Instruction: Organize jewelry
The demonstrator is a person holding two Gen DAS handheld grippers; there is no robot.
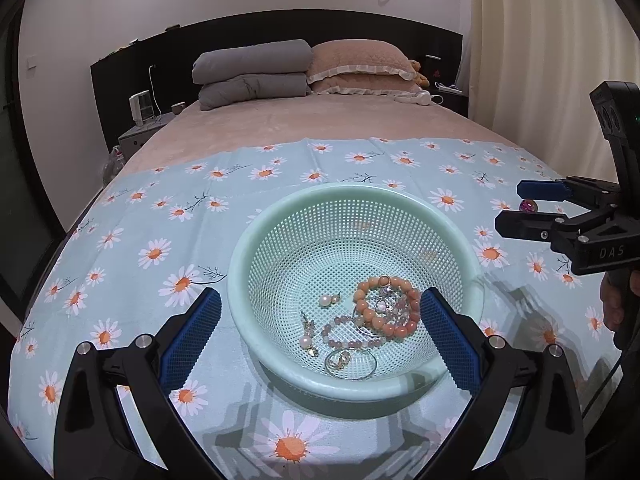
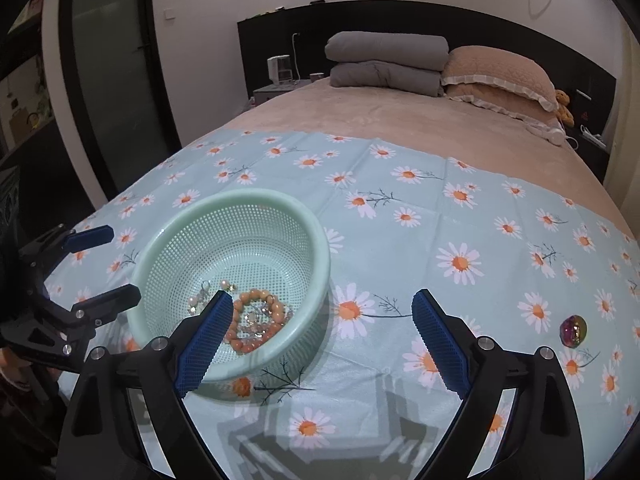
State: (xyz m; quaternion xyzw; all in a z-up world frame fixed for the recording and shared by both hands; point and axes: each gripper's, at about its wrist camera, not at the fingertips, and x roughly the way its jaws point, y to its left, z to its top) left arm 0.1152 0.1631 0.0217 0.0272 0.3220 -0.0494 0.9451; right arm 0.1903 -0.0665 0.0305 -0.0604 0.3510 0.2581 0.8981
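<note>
from my left wrist, my left gripper [image 1: 320, 320] stands wide apart with nothing clamped, its blue pads flanking the pale green perforated plastic basket [image 1: 280, 236] on the daisy-printed blue cloth [image 1: 160, 216]; an orange bead bracelet [image 1: 386, 306] and pearl earrings [image 1: 329, 300] lie inside. from my right wrist, my right gripper [image 2: 322, 336] gapes empty beside the basket [image 2: 256, 196], a small iridescent round gem [image 2: 573, 331] just to its right on the cloth.

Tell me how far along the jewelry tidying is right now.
Mostly done: the orange bracelet, pearl earrings, a ring and other pieces already lie in the basket. Nothing is in hand; the left tongs and right tongs are both open and empty. Left: one iridescent gem on the daisy cloth, right of the basket.
</note>
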